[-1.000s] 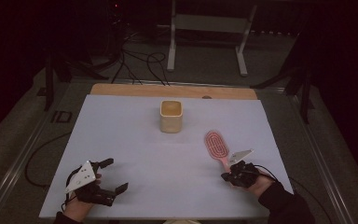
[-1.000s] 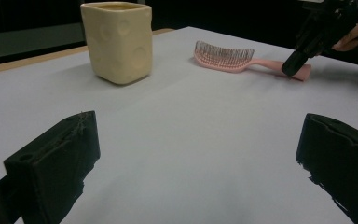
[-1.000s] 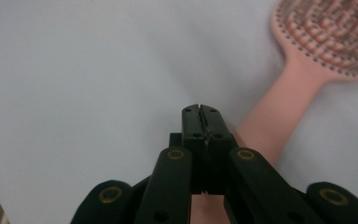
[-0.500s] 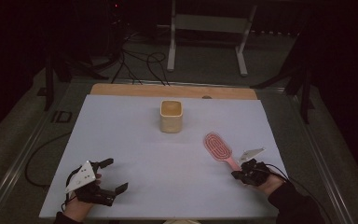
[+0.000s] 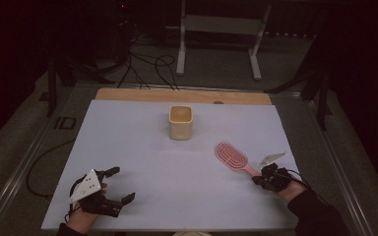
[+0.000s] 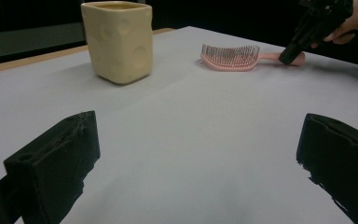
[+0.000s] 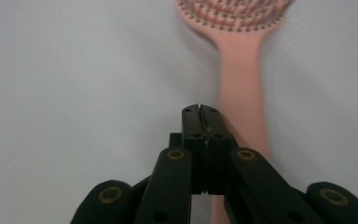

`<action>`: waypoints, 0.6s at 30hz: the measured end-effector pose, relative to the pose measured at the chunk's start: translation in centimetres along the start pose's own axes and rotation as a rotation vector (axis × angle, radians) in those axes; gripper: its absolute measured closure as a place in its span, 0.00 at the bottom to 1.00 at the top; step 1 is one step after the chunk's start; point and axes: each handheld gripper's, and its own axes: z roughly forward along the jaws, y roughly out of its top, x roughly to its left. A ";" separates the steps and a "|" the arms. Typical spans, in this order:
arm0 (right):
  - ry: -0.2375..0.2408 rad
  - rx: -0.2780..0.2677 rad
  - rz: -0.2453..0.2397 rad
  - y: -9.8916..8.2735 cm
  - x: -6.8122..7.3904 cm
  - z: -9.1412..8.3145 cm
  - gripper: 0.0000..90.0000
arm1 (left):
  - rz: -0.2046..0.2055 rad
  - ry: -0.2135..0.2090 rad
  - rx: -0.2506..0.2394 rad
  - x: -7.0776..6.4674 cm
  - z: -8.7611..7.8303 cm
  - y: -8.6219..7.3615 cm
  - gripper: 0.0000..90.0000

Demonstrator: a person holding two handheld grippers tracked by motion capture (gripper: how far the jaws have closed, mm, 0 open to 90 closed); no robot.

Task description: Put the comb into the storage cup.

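The right gripper (image 5: 259,180) has its jaws pressed together with nothing between them, tips just beside the near end of the brush (image 5: 232,156) handle; whether they touch it is unclear. In the right gripper view the closed jaws lie alongside the brush (image 7: 240,88) handle, not around it. The brush lies flat, bristles up, near the right side of the table (image 5: 128,147). Its long axis runs diagonally: head far-left, handle near-right toward that gripper. The left gripper (image 5: 120,186) rests at the near left, jaws spread wide and empty. A cup (image 5: 180,122) stands upright far-centre, well apart from the brush, with bare table between them.
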 end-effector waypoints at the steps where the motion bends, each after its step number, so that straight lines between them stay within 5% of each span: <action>1: 0.007 -0.005 0.002 0.0 0.0 -0.1 1.00 | 0.000 0.000 0.000 0.0 0.0 0.0 0.00; 18: 0.010 -0.040 -0.082 1.2 0.7 -1.9 0.97 | 0.000 0.000 0.001 0.0 0.0 0.0 0.00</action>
